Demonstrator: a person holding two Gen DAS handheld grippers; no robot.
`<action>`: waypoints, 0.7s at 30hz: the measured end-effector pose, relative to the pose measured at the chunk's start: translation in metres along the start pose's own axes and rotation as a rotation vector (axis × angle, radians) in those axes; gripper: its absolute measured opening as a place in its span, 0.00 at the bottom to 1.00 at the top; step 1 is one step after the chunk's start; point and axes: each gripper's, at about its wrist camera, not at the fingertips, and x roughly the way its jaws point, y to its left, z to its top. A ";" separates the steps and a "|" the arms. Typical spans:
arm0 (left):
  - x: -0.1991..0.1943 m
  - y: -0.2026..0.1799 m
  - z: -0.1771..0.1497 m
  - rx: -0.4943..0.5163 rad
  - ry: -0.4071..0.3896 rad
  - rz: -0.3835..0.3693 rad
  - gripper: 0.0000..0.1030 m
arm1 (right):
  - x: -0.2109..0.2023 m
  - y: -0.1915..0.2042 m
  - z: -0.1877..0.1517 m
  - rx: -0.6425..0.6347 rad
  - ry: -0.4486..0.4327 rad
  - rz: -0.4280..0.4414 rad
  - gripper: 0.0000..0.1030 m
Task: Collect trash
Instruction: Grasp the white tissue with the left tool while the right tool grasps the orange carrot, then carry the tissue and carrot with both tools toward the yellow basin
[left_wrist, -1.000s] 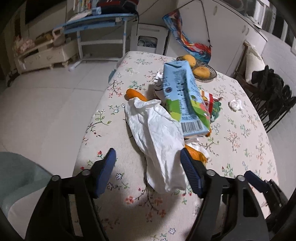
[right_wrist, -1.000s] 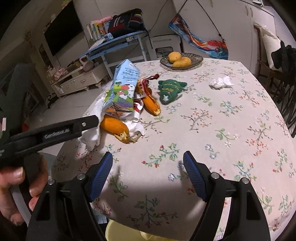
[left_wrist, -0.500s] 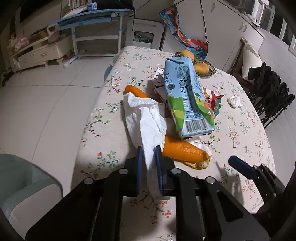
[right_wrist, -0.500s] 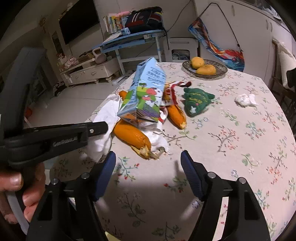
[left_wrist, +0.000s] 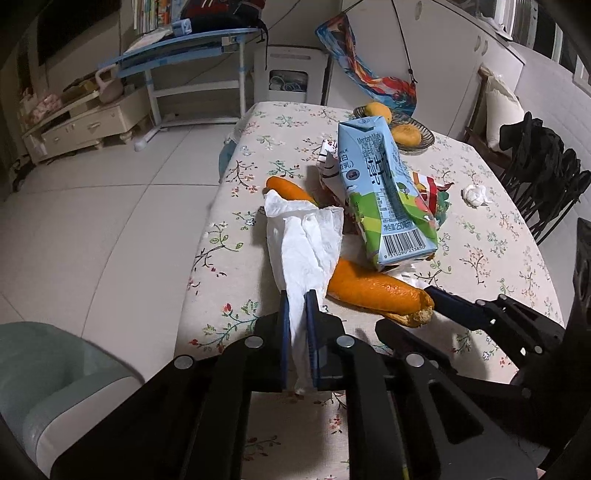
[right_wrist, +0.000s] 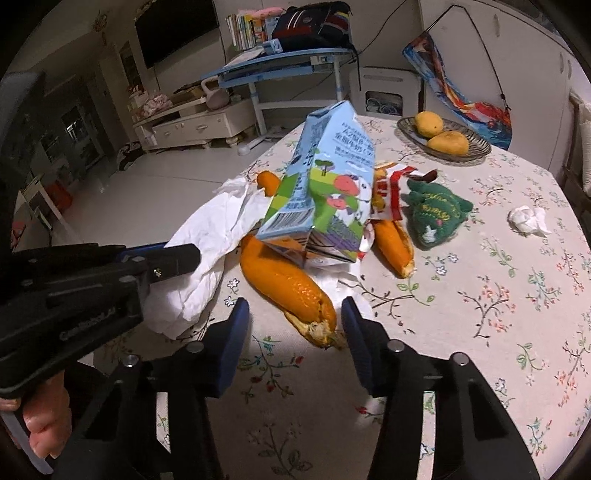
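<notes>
Since the earlier frames, the left tongs (left_wrist: 296, 325) have clamped shut on the near end of the white tissue paper (left_wrist: 306, 240), and the right tongs (right_wrist: 293, 328) have slid up to the nearest orange peel (right_wrist: 284, 284). The right tongs are closing now, half open, with the peel's ragged tip sitting between the blue pads but not yet squeezed.

Collecting is only starting: nothing is lifting clear yet. The tissue is lying near the worktop's left edge, draped over one peel. The blue milk carton (right_wrist: 325, 184) is leaning on the pile, resting on the peel and on a red-and-white wrapper (right_wrist: 388, 188), so pulling either piece is likely to tip it. A second peel (right_wrist: 393, 247) is lying just beside the carton, and a crumpled tissue ball (right_wrist: 526, 219) is waiting towards the right edge, well apart.

A green knitted toy (right_wrist: 434, 212) and a wire basket (right_wrist: 476, 149) of mangoes at the far edge are probably not trash.
</notes>
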 end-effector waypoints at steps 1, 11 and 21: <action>0.000 0.000 0.000 0.002 -0.001 0.000 0.09 | 0.001 0.000 0.000 -0.004 0.006 0.003 0.41; -0.003 0.008 -0.002 -0.021 0.002 -0.010 0.09 | -0.004 -0.001 -0.007 -0.005 0.016 0.014 0.17; -0.023 0.016 -0.017 -0.041 -0.034 -0.048 0.07 | -0.039 -0.017 -0.022 0.083 -0.015 0.030 0.16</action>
